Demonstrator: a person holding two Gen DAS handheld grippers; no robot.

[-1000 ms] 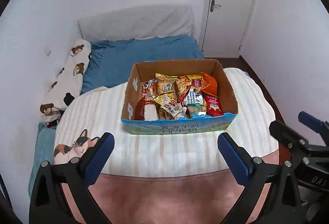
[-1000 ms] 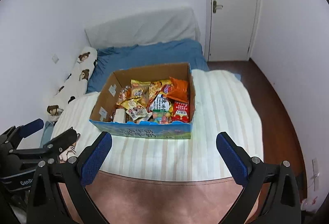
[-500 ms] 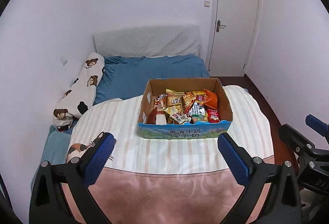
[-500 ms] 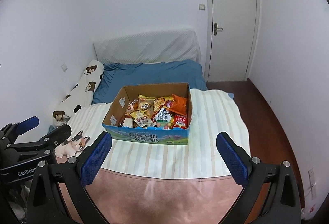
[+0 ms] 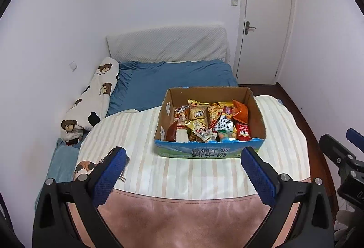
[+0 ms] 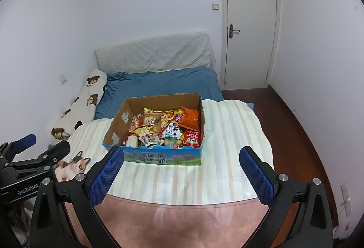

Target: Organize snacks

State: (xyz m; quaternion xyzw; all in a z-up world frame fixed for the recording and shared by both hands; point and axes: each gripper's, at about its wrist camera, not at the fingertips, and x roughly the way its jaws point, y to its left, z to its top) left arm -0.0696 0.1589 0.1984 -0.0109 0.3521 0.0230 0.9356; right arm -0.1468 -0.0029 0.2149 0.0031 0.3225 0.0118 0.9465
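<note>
Snacks (image 5: 209,121) filled one cardboard box (image 5: 258,111) that sat on a striped sheet (image 5: 141,134) over the near part of the bed, well ahead of both grippers. Roughly a dozen packets lay heaped inside, overlapping so much that an exact count was not possible; among them were one orange bag (image 5: 238,109) at the far right, one red packet (image 5: 243,130) at the near right and one white-and-blue bag (image 5: 225,126) near the middle. In the right view the same box (image 6: 118,120) stood left of centre.

Left gripper (image 5: 183,177) hung above the pink blanket (image 5: 182,213), its two blue pads (image 5: 109,175) spread wide with nothing between them. Right gripper (image 6: 182,177) was likewise spread wide and empty, its pads (image 6: 256,175) apart. One bear-print pillow (image 5: 95,97) lay along the left wall, and one white door (image 5: 265,20) stood shut.
</note>
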